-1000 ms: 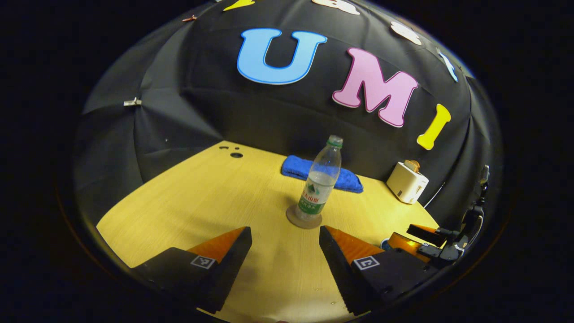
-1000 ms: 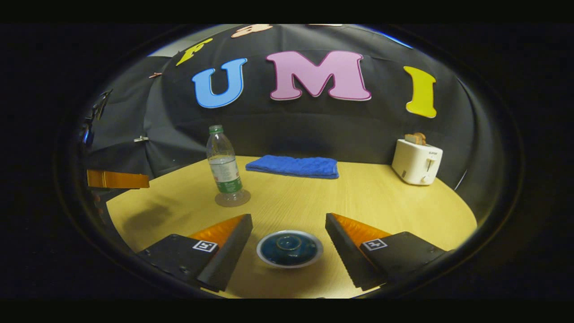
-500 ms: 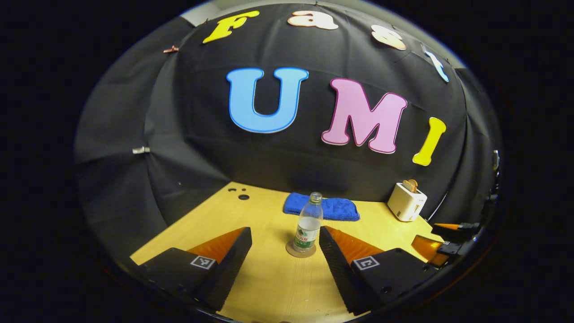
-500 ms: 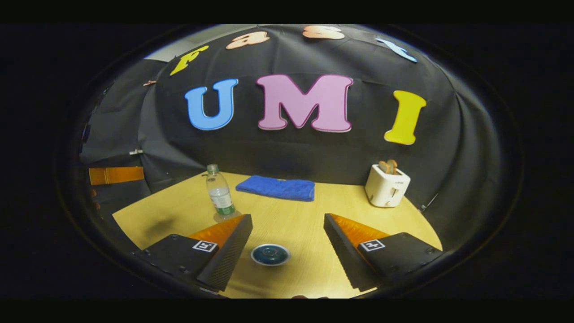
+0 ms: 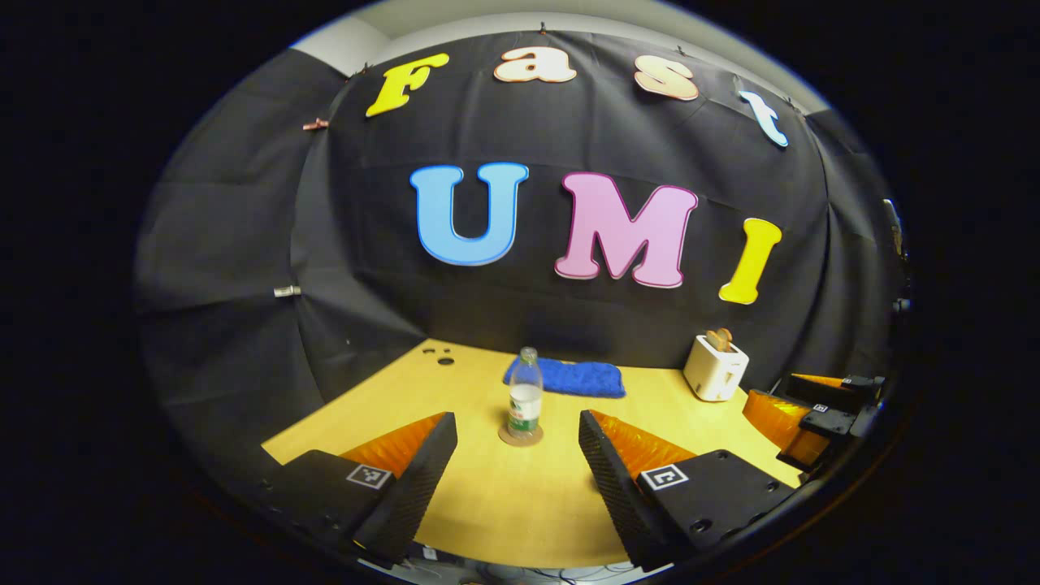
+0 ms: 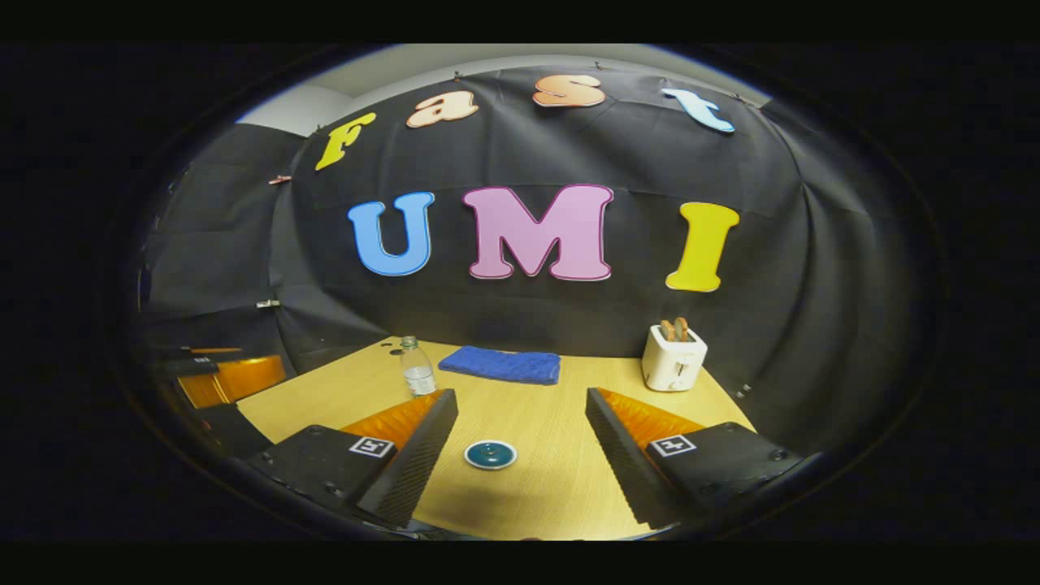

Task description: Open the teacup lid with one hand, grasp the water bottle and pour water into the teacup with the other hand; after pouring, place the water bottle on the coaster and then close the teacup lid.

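Both grippers hang spread apart and empty. Left gripper (image 5: 517,463): the water bottle (image 5: 525,396) stands upright on its coaster (image 5: 520,436), beyond the fingers. Right gripper (image 6: 520,443): the lidded teacup (image 6: 491,454) sits between the fingertips, untouched.

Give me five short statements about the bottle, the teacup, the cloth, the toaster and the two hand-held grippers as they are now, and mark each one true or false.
1. The water bottle stands upright on the coaster. True.
2. The teacup has its lid off. False: the lid sits on it.
3. The left hand-held gripper is shut on the bottle. False: its jaws are open and the bottle stands farther off on the table.
4. A blue cloth lies near the back of the table. True.
5. The white toaster is empty. False: slices of bread stick out of its top.
6. The right hand-held gripper is open, holding nothing. True.
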Tool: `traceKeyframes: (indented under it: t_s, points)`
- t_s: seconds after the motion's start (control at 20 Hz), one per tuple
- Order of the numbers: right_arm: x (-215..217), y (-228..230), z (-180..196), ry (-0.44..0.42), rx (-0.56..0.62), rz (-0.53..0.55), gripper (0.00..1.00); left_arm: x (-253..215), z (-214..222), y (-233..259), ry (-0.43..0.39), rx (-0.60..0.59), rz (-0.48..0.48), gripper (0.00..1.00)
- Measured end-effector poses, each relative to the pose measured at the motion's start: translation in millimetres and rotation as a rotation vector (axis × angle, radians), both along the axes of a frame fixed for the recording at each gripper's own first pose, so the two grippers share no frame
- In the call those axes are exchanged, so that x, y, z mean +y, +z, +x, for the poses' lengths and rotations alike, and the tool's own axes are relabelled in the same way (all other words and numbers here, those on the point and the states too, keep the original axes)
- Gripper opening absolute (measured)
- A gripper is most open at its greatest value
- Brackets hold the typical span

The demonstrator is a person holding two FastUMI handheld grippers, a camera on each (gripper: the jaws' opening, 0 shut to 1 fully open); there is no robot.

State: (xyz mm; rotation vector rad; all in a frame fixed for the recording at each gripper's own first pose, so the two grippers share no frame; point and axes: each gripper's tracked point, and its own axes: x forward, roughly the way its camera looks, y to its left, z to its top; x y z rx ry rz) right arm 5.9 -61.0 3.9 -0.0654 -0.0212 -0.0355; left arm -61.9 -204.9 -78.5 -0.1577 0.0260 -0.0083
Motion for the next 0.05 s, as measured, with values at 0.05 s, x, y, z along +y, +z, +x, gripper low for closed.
traceKeyframes:
  t_s: [0.05]
  points:
    - [10.8, -9.8, -7.6, 0.022, 0.026, 0.001, 0.98, -4.1, -3.3, -4.5, -0.041, 0.010, 0.016, 0.96]
